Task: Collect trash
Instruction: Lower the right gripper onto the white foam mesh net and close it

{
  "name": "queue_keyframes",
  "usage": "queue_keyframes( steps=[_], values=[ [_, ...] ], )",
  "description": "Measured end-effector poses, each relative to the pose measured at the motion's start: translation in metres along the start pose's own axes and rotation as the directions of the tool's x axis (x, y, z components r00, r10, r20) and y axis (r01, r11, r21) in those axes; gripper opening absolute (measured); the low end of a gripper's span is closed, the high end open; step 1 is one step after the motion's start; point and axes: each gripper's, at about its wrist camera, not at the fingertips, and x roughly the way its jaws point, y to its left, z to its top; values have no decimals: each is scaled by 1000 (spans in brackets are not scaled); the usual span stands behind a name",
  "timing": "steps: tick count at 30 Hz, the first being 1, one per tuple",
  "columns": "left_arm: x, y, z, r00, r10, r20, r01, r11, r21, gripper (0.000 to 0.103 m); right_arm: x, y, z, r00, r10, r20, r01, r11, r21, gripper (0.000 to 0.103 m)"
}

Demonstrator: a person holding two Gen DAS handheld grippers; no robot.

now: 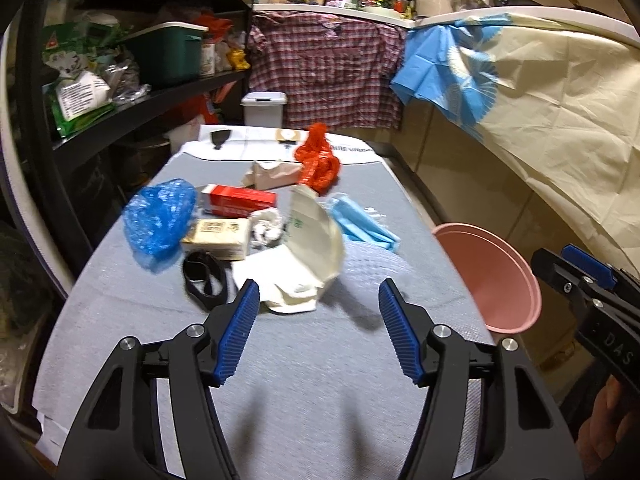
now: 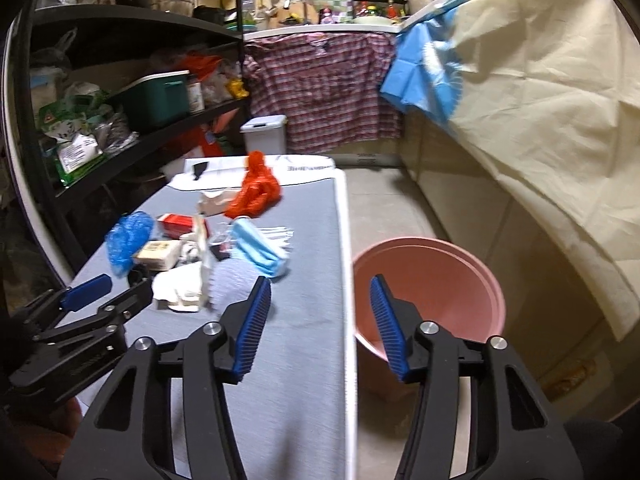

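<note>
Trash lies on a grey table point(image 1: 280, 352): a white respirator mask point(image 1: 316, 236), a blue face mask point(image 1: 364, 224), a blue plastic bag point(image 1: 160, 216), a red box point(image 1: 240, 200), a beige packet point(image 1: 218, 238), a black band point(image 1: 204, 276) and an orange net bag point(image 1: 318, 158). A pink bucket point(image 1: 492, 276) stands on the floor at the table's right side. My left gripper point(image 1: 316, 300) is open and empty, just short of the white mask. My right gripper point(image 2: 320, 292) is open and empty, over the table's right edge beside the pink bucket point(image 2: 432, 292).
A dark shelf unit point(image 1: 132, 80) with a green tub and packets runs along the left. A small grey bin point(image 1: 264, 108) stands beyond the table. A plaid shirt point(image 1: 324, 72) hangs at the back. A cream cloth point(image 1: 552, 128) drapes the right counter.
</note>
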Motion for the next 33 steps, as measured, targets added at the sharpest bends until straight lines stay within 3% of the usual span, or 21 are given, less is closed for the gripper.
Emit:
queue_keyframes(
  steps=[6, 17, 29, 33],
  values=[
    [14, 24, 3, 998, 54, -21, -55, 997, -54, 55, 26, 23, 4, 997, 80, -12, -79, 996, 33, 47],
    [45, 58, -2, 986, 150, -73, -157, 982, -107, 55, 86, 46, 7, 986, 128, -102, -121, 990, 68, 48],
    [78, 79, -9, 969, 195, -148, -213, 970, -115, 55, 127, 61, -8, 965, 174, -195, -169, 985, 42, 51],
    [83, 83, -7, 969, 190, -156, -210, 970, -121, 50, 133, 62, -12, 963, 172, -207, -169, 985, 30, 43]
  ],
)
